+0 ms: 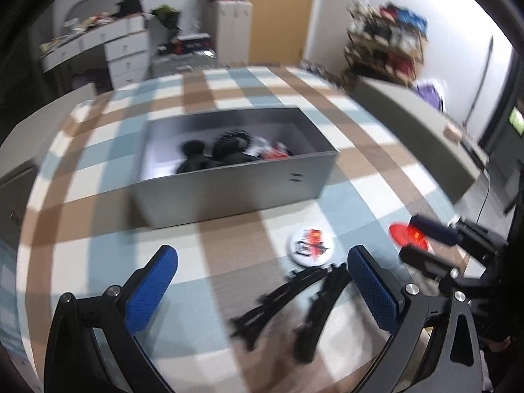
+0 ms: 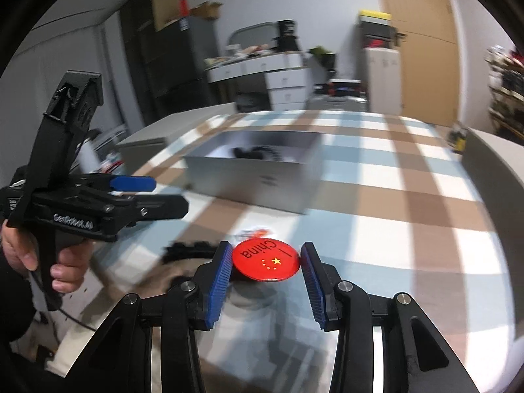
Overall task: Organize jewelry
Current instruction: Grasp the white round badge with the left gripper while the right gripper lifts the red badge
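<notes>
A red round badge [image 2: 266, 259] marked "China" sits between the blue pads of my right gripper [image 2: 267, 257], which is shut on it and holds it above the checked cloth. The badge also shows in the left wrist view [image 1: 409, 236], held at the right. My left gripper [image 1: 262, 281] is open and empty, low over the cloth. Black hair combs [image 1: 288, 304] lie between its fingers. A white badge [image 1: 310, 246] lies just beyond them. A grey box [image 1: 235, 183] with black items and a red item inside stands further back; it also shows in the right wrist view [image 2: 258, 177].
The checked cloth [image 1: 229, 78] covers the table. A grey ledge [image 1: 409, 127] runs along the right. My left gripper and the hand holding it show in the right wrist view [image 2: 98, 203]. Drawers, a cabinet and shelves stand in the room behind.
</notes>
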`<action>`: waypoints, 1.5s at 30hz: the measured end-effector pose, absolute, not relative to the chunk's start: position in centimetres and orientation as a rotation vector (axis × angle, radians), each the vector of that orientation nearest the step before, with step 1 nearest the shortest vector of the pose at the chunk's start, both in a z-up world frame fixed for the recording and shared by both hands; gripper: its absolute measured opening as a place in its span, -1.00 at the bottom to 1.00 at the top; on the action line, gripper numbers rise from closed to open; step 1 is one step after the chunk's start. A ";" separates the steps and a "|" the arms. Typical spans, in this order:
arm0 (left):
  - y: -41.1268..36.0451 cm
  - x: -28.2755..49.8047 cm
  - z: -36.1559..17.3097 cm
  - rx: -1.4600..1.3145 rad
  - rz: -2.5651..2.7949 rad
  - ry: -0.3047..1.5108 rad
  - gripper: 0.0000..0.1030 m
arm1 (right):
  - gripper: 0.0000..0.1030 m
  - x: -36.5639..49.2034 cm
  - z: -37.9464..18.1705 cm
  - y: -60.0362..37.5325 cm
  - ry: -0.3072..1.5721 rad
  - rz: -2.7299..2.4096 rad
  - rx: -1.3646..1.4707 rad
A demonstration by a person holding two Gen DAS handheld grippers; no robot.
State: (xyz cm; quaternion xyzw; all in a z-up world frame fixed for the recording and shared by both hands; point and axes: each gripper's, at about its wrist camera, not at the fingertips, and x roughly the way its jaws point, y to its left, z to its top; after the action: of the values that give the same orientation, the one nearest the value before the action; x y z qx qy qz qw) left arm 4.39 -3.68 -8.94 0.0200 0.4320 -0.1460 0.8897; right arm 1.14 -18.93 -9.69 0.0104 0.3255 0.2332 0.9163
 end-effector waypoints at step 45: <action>-10.2 6.3 -9.7 0.216 -0.371 1.085 -0.28 | -0.18 1.0 -10.1 -25.4 0.601 0.460 0.176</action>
State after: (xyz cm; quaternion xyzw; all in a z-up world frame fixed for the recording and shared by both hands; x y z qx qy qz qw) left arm 6.33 -10.16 -9.73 0.1021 0.5124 -0.1751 0.8345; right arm 0.99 -25.44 -10.05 0.0857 0.2929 0.2240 0.9256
